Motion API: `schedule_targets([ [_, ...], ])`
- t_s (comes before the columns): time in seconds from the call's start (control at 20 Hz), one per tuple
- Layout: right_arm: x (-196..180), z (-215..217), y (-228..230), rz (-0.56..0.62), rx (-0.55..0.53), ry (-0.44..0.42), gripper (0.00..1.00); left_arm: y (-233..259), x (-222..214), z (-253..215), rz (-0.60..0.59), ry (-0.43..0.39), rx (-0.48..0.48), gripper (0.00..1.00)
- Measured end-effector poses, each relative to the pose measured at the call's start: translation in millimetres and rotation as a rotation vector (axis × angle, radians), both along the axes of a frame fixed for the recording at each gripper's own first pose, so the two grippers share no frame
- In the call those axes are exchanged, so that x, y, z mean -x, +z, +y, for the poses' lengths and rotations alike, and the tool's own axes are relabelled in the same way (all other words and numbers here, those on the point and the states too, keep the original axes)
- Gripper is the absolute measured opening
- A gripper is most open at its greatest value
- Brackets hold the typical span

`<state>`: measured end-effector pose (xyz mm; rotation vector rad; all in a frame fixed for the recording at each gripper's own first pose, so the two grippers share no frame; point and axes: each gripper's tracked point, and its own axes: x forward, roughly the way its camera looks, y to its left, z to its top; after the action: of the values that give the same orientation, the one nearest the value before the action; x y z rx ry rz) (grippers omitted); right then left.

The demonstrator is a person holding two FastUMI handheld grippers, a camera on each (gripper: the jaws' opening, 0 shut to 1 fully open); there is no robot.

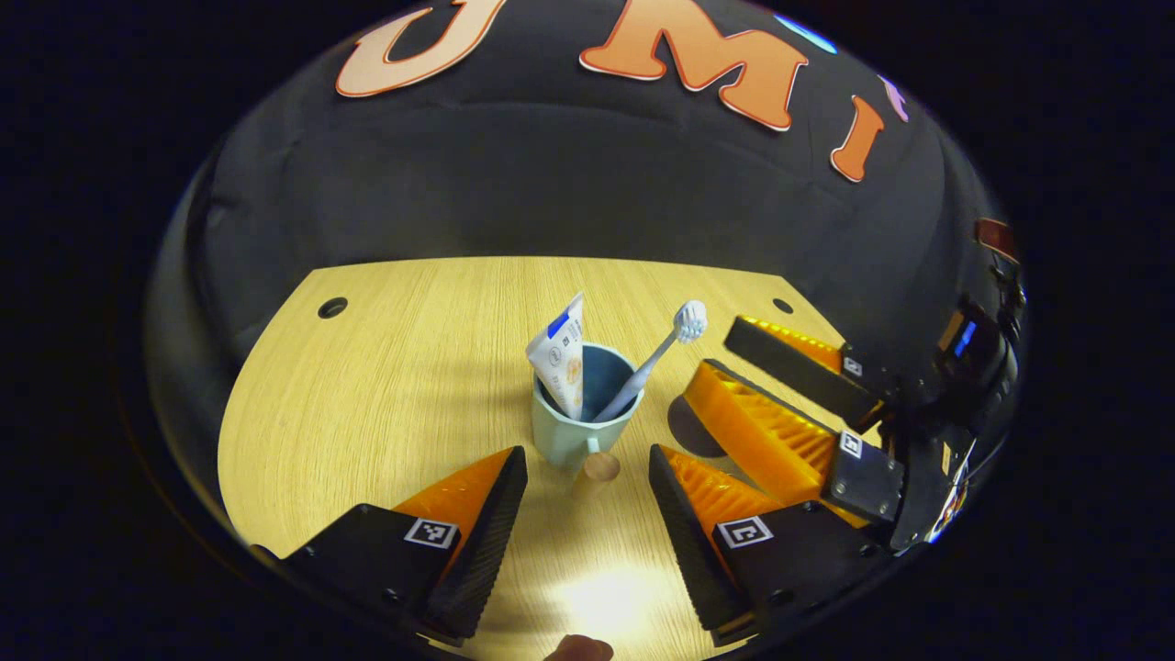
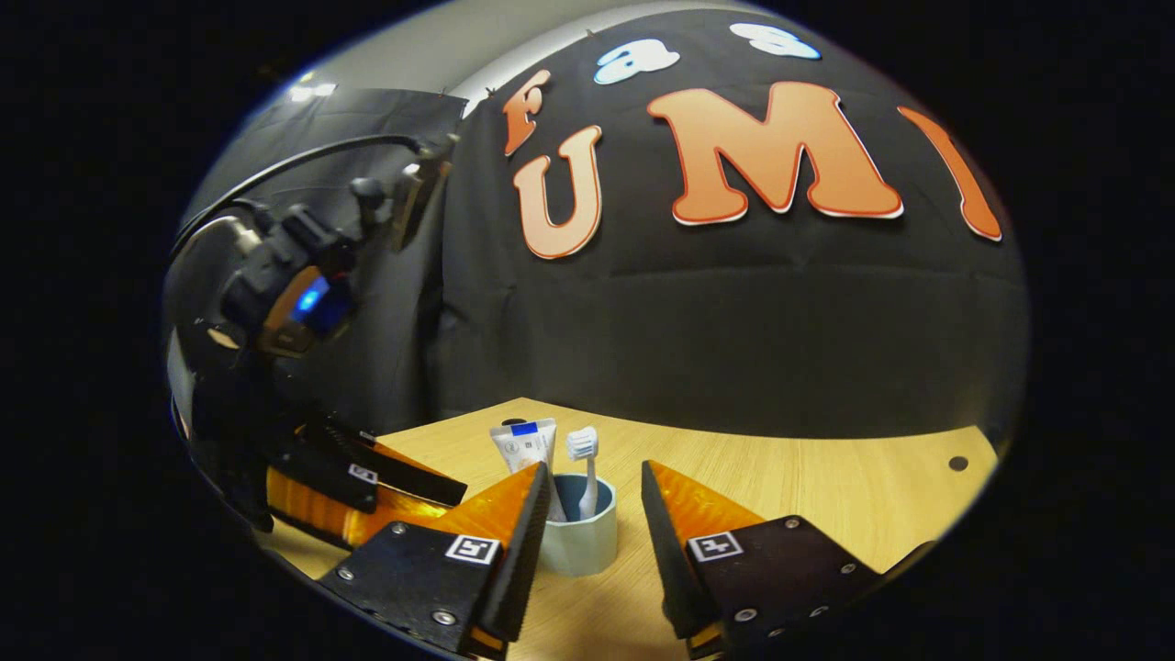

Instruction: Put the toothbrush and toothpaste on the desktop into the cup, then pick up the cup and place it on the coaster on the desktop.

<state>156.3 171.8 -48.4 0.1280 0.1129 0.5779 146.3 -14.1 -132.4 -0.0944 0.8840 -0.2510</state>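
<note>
Standing on the pale wooden counter (image 1: 367, 413) in the left gripper view, the light blue ceramic cup (image 1: 576, 424) holds the white toothpaste tube (image 1: 560, 353) and the white-headed toothbrush (image 1: 663, 349), just ahead of the left gripper (image 1: 587, 482), whose fingers are spread wide with nothing between them; the right gripper (image 1: 725, 372) lies to the cup's right, fingers parted and empty, over a dark round coaster (image 1: 690, 430). Seen from the right gripper view, the same cup (image 2: 580, 542) sits just beyond the open gap of the right gripper (image 2: 592, 500), untouched.
</note>
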Motion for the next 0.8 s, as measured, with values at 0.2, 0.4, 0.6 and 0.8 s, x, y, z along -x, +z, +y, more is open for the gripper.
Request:
schedule_targets([
  [0.2, 11, -31, 28, -0.051, -0.031, -0.032, 0.84, -18, -15, -10, 0.076, -0.013, -0.028, 0.87],
  [0.4, 25, -63, 51, -0.101, -0.054, -0.065, 0.96, -17, -24, -12, 0.126, -0.020, -0.093, 0.87],
  [0.6, 42, -97, 66, -0.147, -0.054, -0.115, 0.96, -32, -32, -20, 0.199, -0.023, -0.126, 0.87],
  [0.8, 57, -128, 71, -0.175, -0.050, -0.169, 0.96, -50, -40, -25, 0.255, -0.023, -0.167, 0.87],
])
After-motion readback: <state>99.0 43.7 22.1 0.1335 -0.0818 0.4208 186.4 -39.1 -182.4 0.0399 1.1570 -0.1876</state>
